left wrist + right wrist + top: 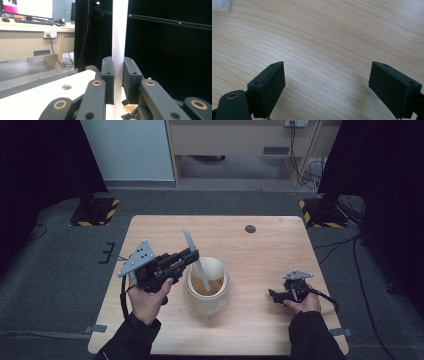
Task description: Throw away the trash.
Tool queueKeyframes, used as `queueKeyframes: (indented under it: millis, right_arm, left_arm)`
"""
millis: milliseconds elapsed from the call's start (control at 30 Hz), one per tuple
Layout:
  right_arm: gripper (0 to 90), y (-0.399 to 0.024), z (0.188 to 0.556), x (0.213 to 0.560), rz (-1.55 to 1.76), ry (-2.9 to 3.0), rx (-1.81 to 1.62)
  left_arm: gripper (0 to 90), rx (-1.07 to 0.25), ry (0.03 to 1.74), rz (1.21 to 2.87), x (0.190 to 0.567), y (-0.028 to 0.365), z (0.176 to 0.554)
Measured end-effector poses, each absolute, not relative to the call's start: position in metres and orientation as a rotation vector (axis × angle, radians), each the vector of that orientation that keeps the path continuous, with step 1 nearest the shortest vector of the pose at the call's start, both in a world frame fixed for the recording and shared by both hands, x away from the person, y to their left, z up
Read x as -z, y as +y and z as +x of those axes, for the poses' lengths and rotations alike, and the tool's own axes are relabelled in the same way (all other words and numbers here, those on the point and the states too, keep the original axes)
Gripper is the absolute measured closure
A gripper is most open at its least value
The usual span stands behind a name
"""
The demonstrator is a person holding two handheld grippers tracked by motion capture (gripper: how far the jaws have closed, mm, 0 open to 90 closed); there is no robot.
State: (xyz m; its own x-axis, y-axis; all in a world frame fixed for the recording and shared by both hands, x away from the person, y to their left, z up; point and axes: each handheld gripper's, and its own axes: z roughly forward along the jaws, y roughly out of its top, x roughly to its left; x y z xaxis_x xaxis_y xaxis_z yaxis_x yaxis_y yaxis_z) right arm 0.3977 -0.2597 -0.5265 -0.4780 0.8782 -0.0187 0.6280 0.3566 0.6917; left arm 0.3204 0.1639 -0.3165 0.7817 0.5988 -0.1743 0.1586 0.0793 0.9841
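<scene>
1. Left gripper sits left of the cup, near the middle of the wooden table. Its jaws are closed down on a flat white stir stick; the left gripper view shows the stick pinched between both pads with no gap visible.
2. The stick runs tilted: the top end leans far-left and the lower end dips into the cup's mouth. Brownish contents show inside; whether liquid or powder is unclear.
3. Right gripper rests on the table near the right edge, well apart from the cup. Its jaws are spread wide and hold nothing; the right gripper view shows bare wood between them.
4. Step in hand, as a judgement: stirring or working the cup's contents with the stick, one-handed.
5. The next move likely calls for keeping the stick tip inside the rim and avoiding side load on the cup wall, since nothing braces the cup. Bringing the right gripper over to steady it would cut the tip-over risk.
</scene>
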Motion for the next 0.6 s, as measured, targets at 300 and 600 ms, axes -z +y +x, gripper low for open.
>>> queueKeyframes:
  millis: [300,600]
  right_arm:
    - [13.5,-0.259,0.398,0.53,1.305,2.271,-0.861]
    - [13.1,-0.259,0.398,0.531,1.307,2.274,-0.869]
  left_arm:
    - [80.1,-0.384,0.654,1.509,0.332,0.162,0.324]
    - [80.1,-0.381,0.67,1.539,0.347,0.159,0.325]
